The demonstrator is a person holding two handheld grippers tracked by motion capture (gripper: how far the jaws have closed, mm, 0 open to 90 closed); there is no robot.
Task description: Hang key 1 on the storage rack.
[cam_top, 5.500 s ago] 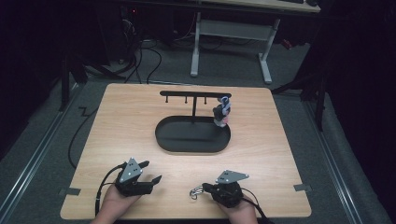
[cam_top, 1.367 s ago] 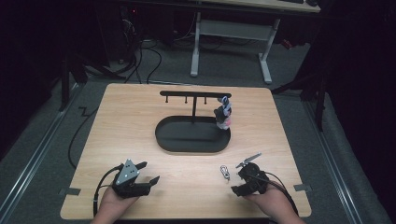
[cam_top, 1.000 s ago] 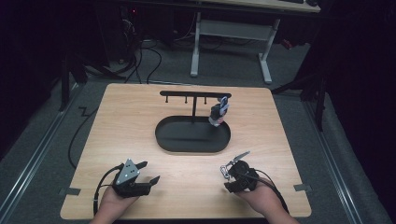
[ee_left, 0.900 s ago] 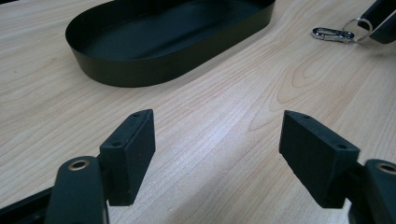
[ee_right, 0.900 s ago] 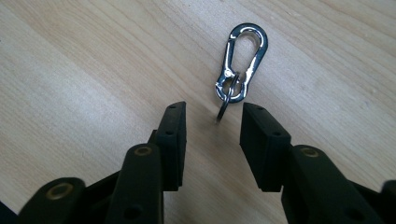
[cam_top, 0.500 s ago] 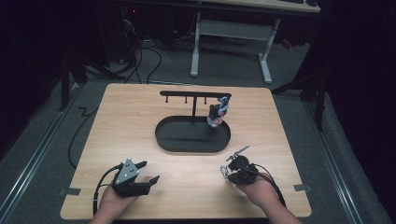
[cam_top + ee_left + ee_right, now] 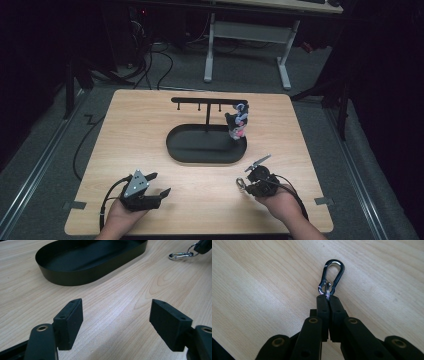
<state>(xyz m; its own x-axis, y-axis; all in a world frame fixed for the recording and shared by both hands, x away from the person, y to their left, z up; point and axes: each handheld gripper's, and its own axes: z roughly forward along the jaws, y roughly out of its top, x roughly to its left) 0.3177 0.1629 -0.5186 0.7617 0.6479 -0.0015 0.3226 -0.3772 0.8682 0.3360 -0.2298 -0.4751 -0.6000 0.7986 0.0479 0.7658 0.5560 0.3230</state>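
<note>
- Silver metal carabiner clip (image 7: 333,277) is sticking out beyond the tips of the right tongs (image 7: 328,298), which are pinching its small ring with jaws pressed tight; the clip body is lying flat on the pale wood surface (image 7: 150,130).
- Gripping by the ring is probably leaving the hook end free for hanging.
- Left tongs (image 7: 116,322) are resting low on the surface, jaws spread wide, nothing between them; likely just waiting.
- Ahead of both tongs, a black oval tray (image 7: 200,150) is sitting with nothing visible in it.
- A T-shaped rack (image 7: 207,102) is rising from the tray; a multicoloured trinket (image 7: 237,122) is hanging from its end on the right tongs' side, other pegs looking bare.
</note>
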